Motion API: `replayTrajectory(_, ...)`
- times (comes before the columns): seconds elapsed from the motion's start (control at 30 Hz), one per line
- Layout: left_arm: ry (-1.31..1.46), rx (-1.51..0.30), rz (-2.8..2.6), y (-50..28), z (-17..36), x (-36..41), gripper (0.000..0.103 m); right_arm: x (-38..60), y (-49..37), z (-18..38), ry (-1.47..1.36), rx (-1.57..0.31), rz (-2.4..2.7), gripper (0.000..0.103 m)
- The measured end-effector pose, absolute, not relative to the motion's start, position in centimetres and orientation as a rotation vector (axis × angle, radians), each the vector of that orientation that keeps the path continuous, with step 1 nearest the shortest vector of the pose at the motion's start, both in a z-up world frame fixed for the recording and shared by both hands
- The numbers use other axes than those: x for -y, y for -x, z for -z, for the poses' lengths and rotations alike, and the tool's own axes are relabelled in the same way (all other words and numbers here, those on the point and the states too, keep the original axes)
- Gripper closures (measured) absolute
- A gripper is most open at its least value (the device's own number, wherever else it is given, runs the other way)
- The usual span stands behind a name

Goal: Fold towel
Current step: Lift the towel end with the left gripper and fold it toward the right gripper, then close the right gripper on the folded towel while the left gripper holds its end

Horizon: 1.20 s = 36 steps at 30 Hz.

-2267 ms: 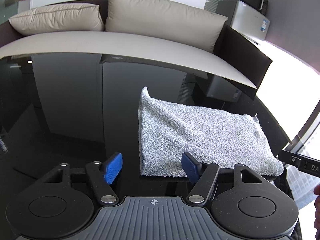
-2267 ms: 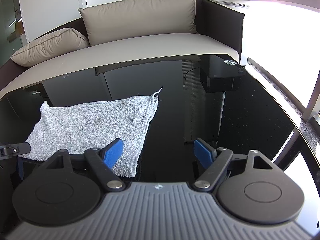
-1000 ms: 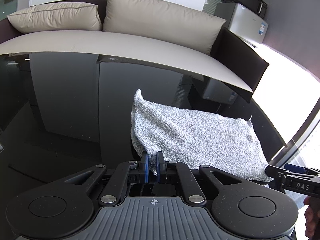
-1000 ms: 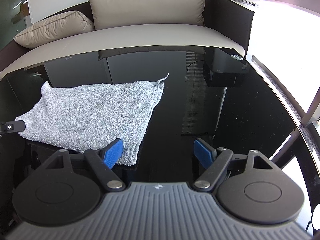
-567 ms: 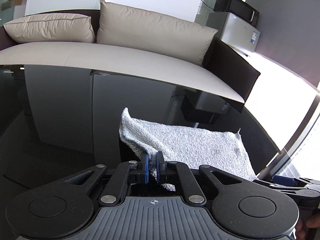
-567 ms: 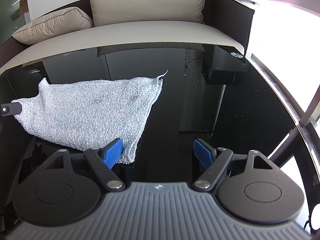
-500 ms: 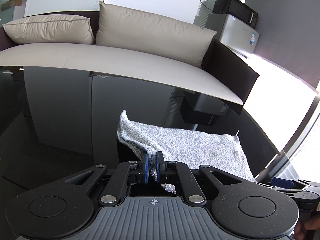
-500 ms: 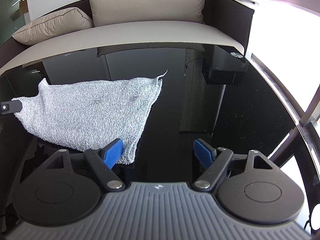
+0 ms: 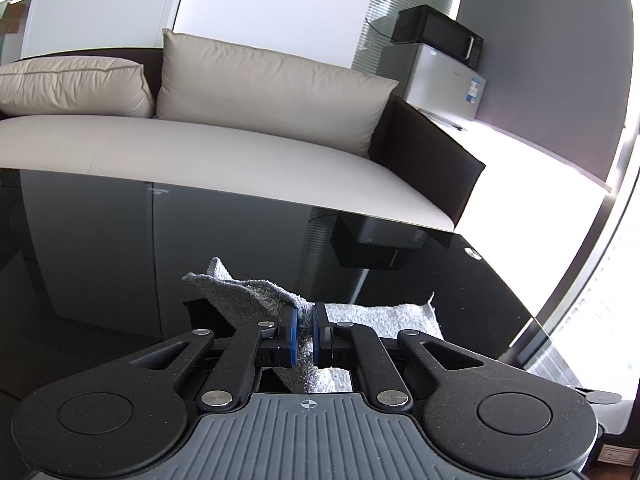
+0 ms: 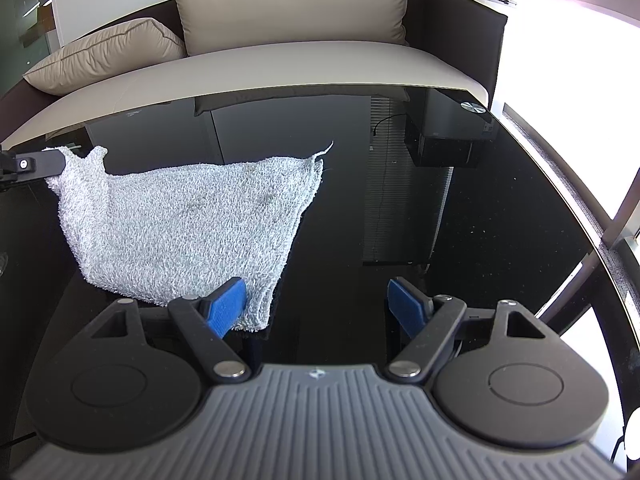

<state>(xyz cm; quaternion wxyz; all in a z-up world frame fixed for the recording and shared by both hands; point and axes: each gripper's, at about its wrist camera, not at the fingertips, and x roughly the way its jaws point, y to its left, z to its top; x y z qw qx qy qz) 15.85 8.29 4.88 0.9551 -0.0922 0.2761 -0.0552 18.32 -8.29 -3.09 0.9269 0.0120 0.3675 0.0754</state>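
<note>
A light grey towel (image 10: 188,220) lies on the black glass table (image 10: 400,200). My left gripper (image 9: 305,338) is shut on the towel's left near corner and holds it raised off the table; the cloth (image 9: 256,294) drapes down from the blue pads. In the right wrist view the left gripper's finger (image 10: 28,165) shows at the lifted corner. My right gripper (image 10: 316,306) is open and empty just above the table. Its left pad (image 10: 226,304) is over the towel's near right corner.
A beige sofa (image 9: 240,152) with two cushions stands beyond the table's far edge. A microwave on a small fridge (image 9: 440,68) is at the back right. A bright window runs along the right side. The table edge curves at right (image 10: 592,232).
My left gripper, shut on the towel corner since a second ago, has lifted it higher and the towel's left side now hangs off the table. The right gripper has stayed open and nearly still.
</note>
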Motion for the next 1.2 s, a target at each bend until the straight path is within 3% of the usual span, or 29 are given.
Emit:
replayTrajectory(0.87, 0.104, -0.568, 0.364, -17.1, -3.7, 0.1, 0.097, 8.3, -18.3, 3.1, -0.018, -0.758, -0.183, 0.021)
replayTrajectory(1.2, 0.089, -0.592, 0.369, -16.9, -2.8, 0.0, 0.097, 14.7, -20.1, 2.6, -0.338, -0.769, -0.135, 0.021)
